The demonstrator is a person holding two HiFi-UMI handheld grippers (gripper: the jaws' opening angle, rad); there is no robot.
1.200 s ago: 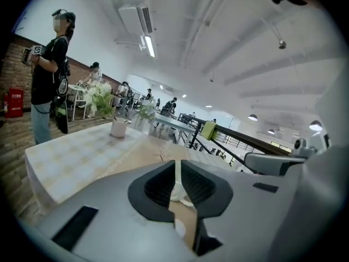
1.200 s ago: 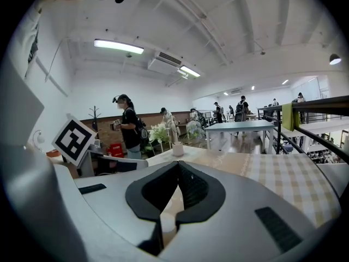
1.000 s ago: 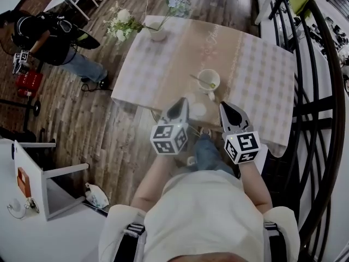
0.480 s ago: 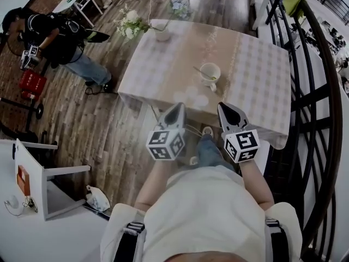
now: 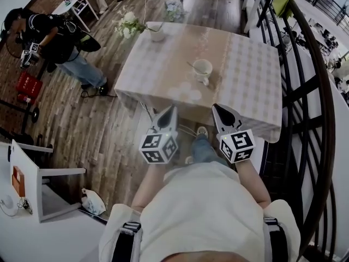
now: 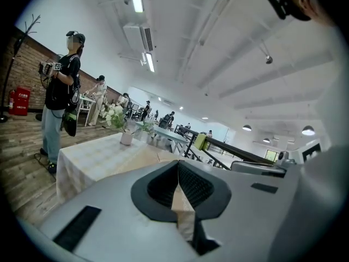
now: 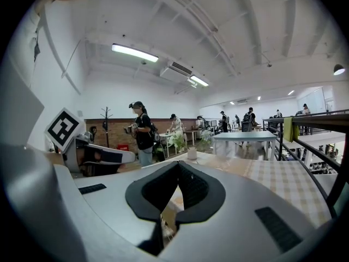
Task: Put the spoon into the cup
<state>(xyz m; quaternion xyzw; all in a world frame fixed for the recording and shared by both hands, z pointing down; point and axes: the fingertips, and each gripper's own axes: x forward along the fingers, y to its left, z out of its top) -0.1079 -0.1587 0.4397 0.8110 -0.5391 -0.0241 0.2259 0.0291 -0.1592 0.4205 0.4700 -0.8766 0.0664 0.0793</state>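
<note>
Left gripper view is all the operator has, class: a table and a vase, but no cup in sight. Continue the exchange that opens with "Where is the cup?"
Observer: The cup stands near the middle of the table.
Operator: And the spoon?
Observer: The spoon is in the cup, with its handle leaning out over the rim.
Operator: Is the right gripper carrying anything?
Observer: No, the right gripper is shut with nothing in it.

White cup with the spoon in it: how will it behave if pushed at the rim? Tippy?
Probably stable: the cup looks wide and low, so it should slide rather than tip. The tablecloth under it may drag or bunch. The spoon leans loosely over the rim, so it would likely rattle or shift.
</note>
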